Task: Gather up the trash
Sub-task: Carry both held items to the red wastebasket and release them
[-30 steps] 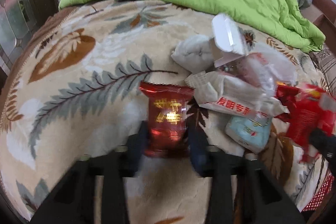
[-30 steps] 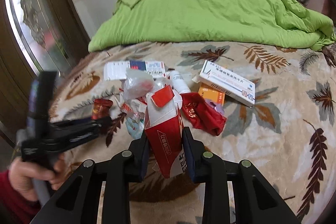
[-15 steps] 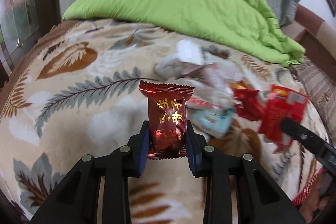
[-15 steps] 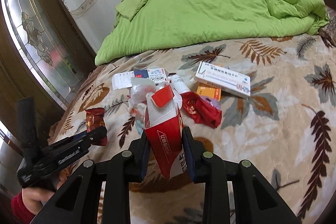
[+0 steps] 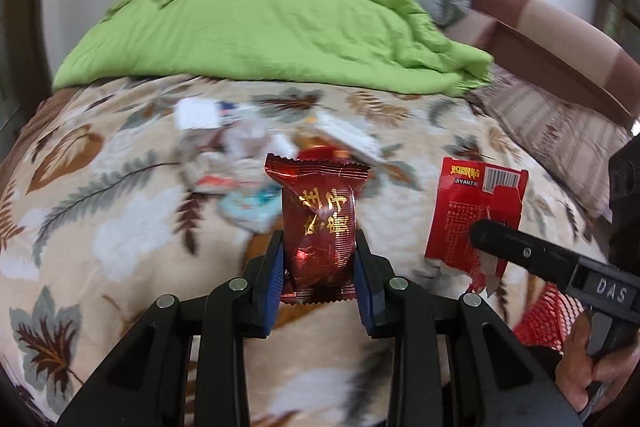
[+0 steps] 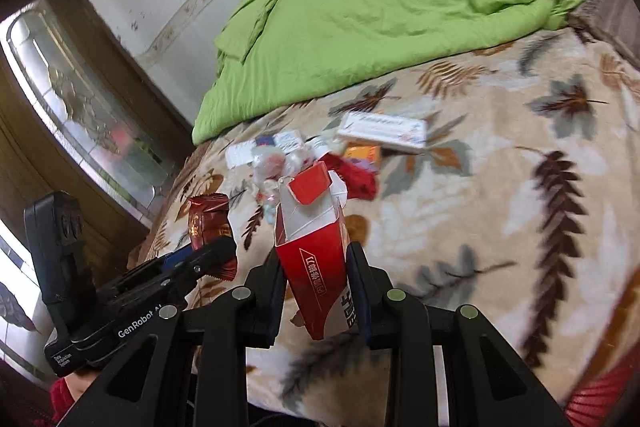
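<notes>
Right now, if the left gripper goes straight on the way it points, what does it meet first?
Probably the heap of litter on the leaf-patterned blanket, just beyond the red snack packet that the left gripper holds. Depth is unclear, so the blanket itself may come first.

Dark-red snack wrapper (image 5: pixel 318 223) upright, lifted; red torn carton (image 6: pixel 316 259) upright, flap open; remaining litter pile (image 6: pixel 320 155) on blanket.

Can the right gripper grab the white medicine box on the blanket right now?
Probably not yet. The right gripper is shut on the red carton, so its jaws are occupied. The white medicine box lies uncovered beyond the trash pile, otherwise unobstructed.
</notes>
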`<state>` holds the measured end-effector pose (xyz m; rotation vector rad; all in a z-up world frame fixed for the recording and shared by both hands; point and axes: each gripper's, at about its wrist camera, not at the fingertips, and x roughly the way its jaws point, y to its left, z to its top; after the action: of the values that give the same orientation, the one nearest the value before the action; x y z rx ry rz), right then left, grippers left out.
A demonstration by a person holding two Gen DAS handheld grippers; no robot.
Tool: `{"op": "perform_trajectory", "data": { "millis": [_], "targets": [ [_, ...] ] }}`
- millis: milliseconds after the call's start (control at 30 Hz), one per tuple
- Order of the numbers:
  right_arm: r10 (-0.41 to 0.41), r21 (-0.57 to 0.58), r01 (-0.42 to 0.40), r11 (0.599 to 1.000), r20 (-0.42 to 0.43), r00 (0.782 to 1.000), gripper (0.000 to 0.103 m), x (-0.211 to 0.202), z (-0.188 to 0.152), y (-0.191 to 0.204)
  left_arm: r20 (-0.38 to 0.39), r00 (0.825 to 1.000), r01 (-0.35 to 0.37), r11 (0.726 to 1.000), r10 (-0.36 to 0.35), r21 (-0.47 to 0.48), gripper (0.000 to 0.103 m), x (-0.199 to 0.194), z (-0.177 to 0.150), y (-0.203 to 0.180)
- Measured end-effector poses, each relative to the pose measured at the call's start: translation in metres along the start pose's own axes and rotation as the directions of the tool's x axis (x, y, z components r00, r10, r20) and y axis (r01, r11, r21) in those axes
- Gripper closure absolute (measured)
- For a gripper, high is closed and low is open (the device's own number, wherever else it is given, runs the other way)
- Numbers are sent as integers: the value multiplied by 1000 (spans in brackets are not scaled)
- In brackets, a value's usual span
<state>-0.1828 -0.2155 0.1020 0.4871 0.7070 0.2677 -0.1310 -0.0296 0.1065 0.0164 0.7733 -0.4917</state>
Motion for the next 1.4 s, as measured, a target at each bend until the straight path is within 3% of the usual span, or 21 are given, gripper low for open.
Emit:
{"op": "perform_trajectory", "data": {
  "millis": [233,533,833,1033,1100,1167,1267,1400],
  "targets": [
    [-64,111,56,992,69,996,72,-81,-5,-51,-13,991,132,985,-132,115,73,-10,-1,-72],
    [-225,238,191,952,123,967,72,-190,-38,-113,-97,953,302,916,-286,266,73,-13,-15,-180],
    [-339,381,274,883,115,934,71,-253,-83,-166,-237,890,454,812,-390,366,73,-8,-45,-281],
    [-394,444,315,839,96,914,68,-269,-103,-193,-322,855,512,767,-408,387,73,4,-68,-325],
    [-420,456,338,823,89,903,66,-274,-106,-199,-325,854,513,760,-406,399,71,5,-73,-333],
    [-436,474,347,810,90,896,60,-277,-107,-203,-330,854,514,753,-404,410,58,6,-76,-341],
    [-448,479,355,803,92,889,58,-280,-107,-205,-313,857,511,752,-409,417,49,4,-76,-342],
    [-452,473,357,805,101,886,57,-282,-105,-202,-292,868,494,758,-401,426,48,0,-73,-337]
  ]
}}
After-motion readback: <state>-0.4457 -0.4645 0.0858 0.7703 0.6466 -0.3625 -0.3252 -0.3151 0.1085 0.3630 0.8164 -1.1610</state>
